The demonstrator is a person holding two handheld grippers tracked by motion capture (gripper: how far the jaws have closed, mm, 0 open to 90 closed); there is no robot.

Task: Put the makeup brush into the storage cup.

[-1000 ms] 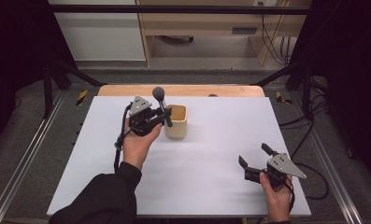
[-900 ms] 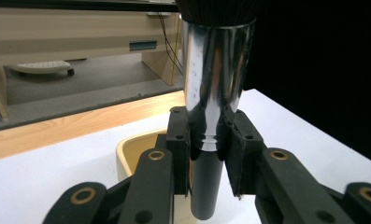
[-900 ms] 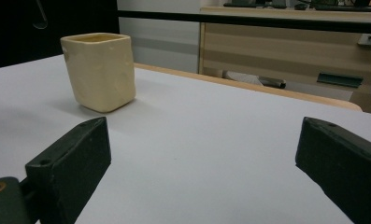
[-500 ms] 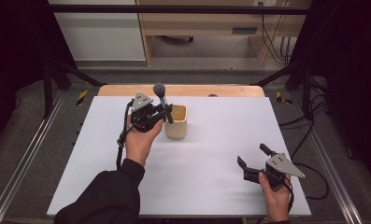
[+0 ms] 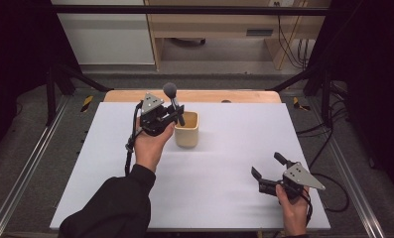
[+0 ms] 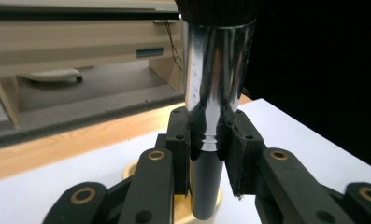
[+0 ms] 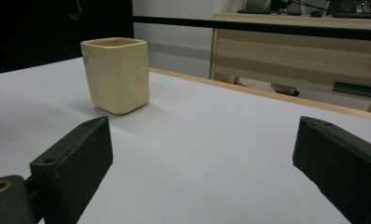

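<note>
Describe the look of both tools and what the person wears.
Left tool and right tool: black two-jaw bodies with flat black pads and brass-coloured pivot bushings. Each carries a grey three-cornered plate and trails a black cable. A black sleeve covers the left forearm.

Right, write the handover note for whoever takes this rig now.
Left hand-held gripper: shut on the makeup brush, clamped at its chrome ferrule, bristles up, handle end down by the cup's rim.
Right hand-held gripper: open, nothing between its jaws, low over the white table near the front right corner.
Cream cup: upright behind the table's middle, right beside the left gripper.
Done: brush picked up and brought to the cup.
Left: probably lower the brush into the cup and let go.
</note>
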